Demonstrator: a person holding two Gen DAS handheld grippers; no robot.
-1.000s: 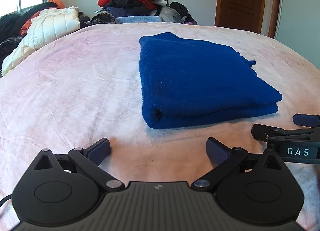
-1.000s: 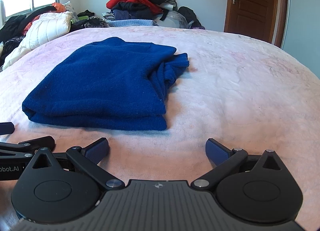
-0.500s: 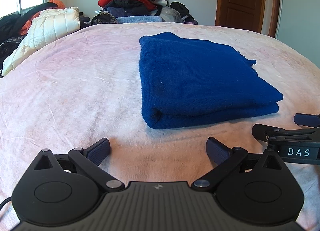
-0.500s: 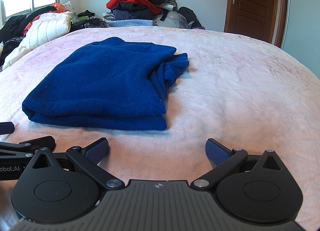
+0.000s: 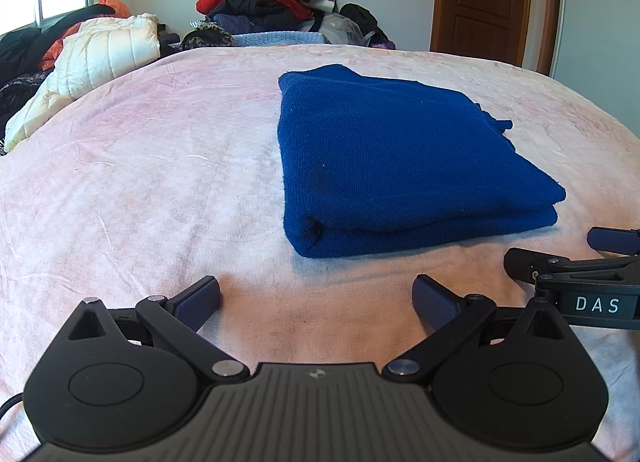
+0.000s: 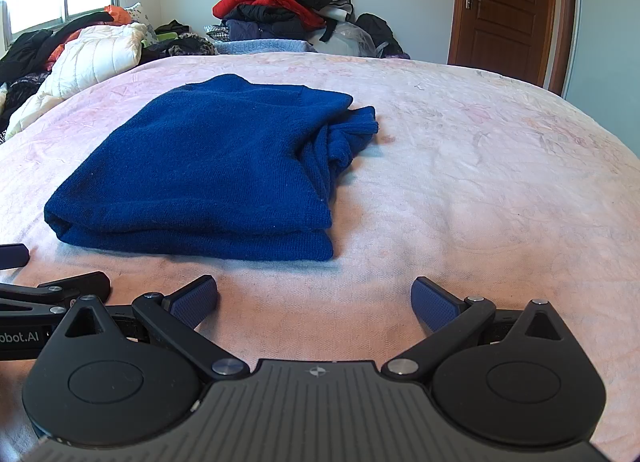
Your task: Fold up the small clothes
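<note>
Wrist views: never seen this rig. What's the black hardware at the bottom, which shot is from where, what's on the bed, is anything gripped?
No robot arm here: a person holds a two-finger gripper in each hand, and each carries a fisheye camera looking along its fingers. The black hardware at the bottom is that gripper's own body.

One picture looks out from the left gripper, the other from the right gripper. Each also catches the other at its edge.

On the pink bedspread lies a folded blue sweater, a bunched part, perhaps a sleeve, sticking out at one side. Beyond the bed are a clothes pile, a white quilted jacket and a wooden door.

Nothing is gripped: both jaws stand open, short of the sweater.
</note>
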